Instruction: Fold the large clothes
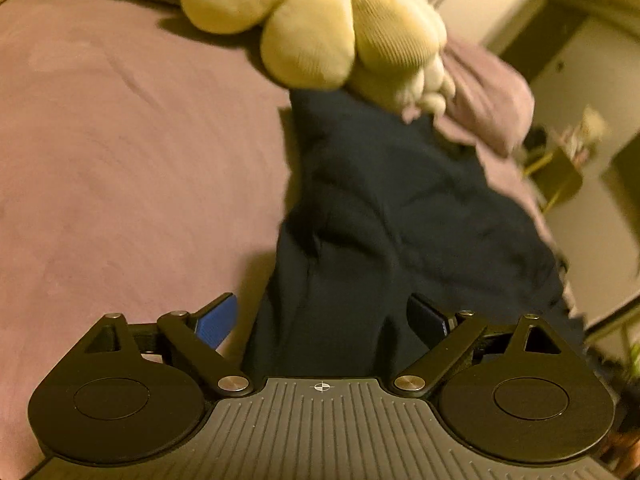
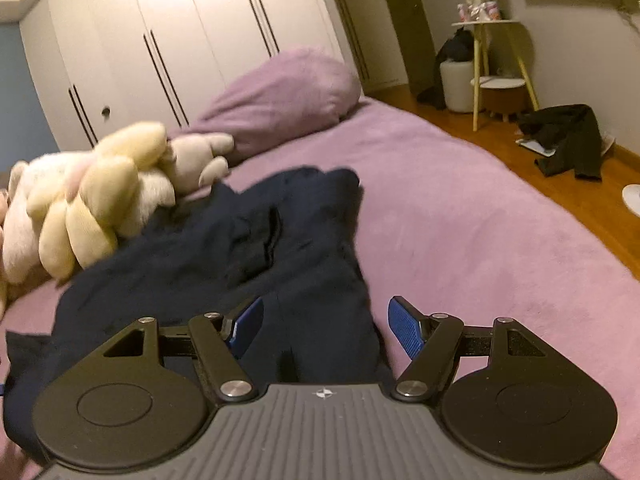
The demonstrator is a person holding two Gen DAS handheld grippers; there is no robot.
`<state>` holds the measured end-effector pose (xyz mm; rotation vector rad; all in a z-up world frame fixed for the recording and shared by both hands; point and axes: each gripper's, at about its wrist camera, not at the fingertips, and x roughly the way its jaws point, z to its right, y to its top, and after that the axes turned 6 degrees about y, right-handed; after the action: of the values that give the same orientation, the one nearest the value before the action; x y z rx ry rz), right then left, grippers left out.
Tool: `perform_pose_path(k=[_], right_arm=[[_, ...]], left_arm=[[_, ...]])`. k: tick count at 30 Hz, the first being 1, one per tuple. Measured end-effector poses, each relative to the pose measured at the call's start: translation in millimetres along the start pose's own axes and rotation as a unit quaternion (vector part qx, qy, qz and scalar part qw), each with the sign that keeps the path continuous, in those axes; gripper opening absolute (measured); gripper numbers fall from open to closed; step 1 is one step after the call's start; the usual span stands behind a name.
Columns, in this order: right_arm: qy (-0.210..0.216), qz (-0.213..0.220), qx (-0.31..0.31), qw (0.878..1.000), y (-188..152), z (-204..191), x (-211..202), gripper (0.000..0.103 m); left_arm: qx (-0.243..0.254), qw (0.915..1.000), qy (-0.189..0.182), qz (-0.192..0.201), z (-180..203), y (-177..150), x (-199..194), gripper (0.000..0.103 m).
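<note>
Both tools, left tool point(image 1: 322, 320) & right tool point(image 2: 326, 326), gape wide, holding nothing; dark clothes point(image 2: 240, 248) lie bunched on bed point(image 2: 460, 220), prob. let go to re-grab.

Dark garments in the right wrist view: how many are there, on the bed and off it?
2. A navy garment lies rumpled on the purple bed beside the plush toys; a black garment lies on the wooden floor. The dark shape by the side table is unclear.
</note>
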<state>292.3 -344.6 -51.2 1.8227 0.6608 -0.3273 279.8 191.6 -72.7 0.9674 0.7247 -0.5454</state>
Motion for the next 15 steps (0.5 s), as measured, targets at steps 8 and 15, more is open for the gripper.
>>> perform_pose_path(k=[8, 15], right_arm=[[-0.021, -0.043, -0.046, 0.998, 0.2, -5.3, 41.2, 0.036], [-0.045, 0.002, -0.101, 0.994, 4.3, -33.0, 19.6, 0.007]], left_arm=[[0.028, 0.9993, 0.024, 0.001, 10.0, 0.0, 6.2, 0.047], [0.068, 0.9959, -0.001, 0.060, 38.5, 17.7, -36.7, 0.020]])
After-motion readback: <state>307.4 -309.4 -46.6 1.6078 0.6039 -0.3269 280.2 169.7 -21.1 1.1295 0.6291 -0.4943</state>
